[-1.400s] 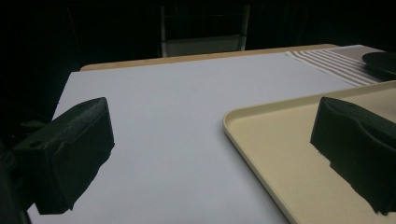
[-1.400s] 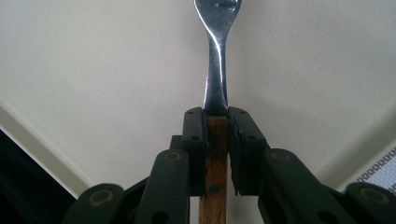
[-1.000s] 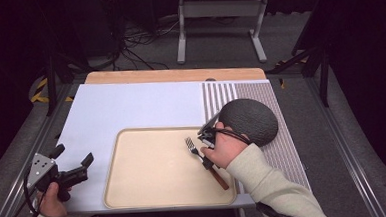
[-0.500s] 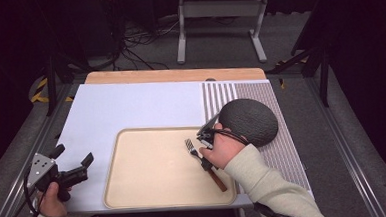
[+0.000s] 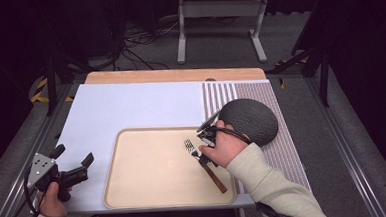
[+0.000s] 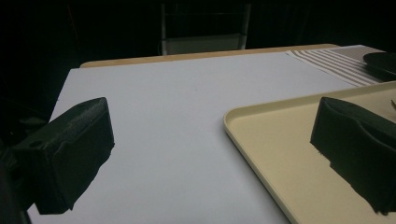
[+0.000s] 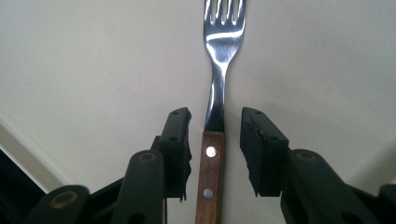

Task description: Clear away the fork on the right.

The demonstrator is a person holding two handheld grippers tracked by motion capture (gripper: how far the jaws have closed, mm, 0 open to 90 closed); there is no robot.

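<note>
the fork (image 7: pixel 215 116) lies flat on the cream tray (image 5: pixel 150 191), right of centre in the high view, tines toward the upper left of that frame and wooden handle running down toward the lower right. the right gripper (image 7: pixel 215 135) straddles the junction of steel neck and wooden handle; its jaws have just been opening, and a gap shows on each side of the fork, so it is released, not gripped. the left gripper (image 5: pixel 74 167) rests at the lower left of the high view, off the tray over the pale mat (image 5: pixel 131 106), jaws spread wide and holding nothing. likely faults from here: if the right gripper lifts at a slant, a pad may catch the handle and drag or spin the fork across the smooth tray; if the jaws close again off-centre, the thin neck may slip out or the fork may pivot around the grip. a dark round plate (image 5: pixel 249 120) sits just beyond the right hand (image 5: pixel 223 147), on a striped placemat (image 5: pixel 283 154), so a wide withdrawal could knock it. the table has a wooden strip along its far edge; behind it, in the upper part of the frame, are a dark floor, loose cables and a pale metal stand.
</note>
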